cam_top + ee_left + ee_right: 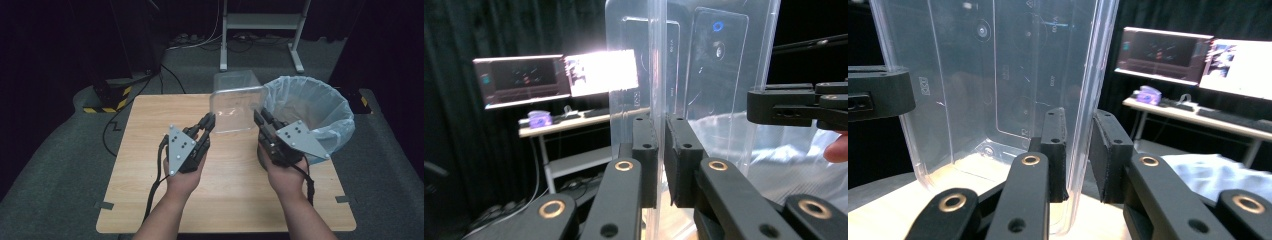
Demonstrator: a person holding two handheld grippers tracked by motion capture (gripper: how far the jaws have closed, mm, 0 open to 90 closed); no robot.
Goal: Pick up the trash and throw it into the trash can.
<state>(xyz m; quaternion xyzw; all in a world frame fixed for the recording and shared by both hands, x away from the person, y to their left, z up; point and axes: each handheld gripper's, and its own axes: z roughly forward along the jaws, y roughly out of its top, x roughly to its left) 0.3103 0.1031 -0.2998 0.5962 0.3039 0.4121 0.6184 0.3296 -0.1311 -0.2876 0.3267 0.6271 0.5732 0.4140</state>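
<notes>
- dark curtains (pixel 45 45) fill the upper frame
- grey carpet floor (pixel 55 165) around the wooden counter (pixel 235 200)
- white metal stand (pixel 260 22) at top centre
- lit monitors (pixel 554 77) on a desk (pixel 559 125), left of frame

Both forearms are stretched forward over the table. The left gripper (pixel 210 120) is clamped on the left wall of a clear tub (pixel 236 102), the right gripper (pixel 259 118) on its right wall, jaws nearly closed, angled inward.

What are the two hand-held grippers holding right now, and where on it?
A clear plastic container, held up between them: the left hand-held gripper pinches one side wall, the right hand-held gripper the opposite side wall.
</notes>
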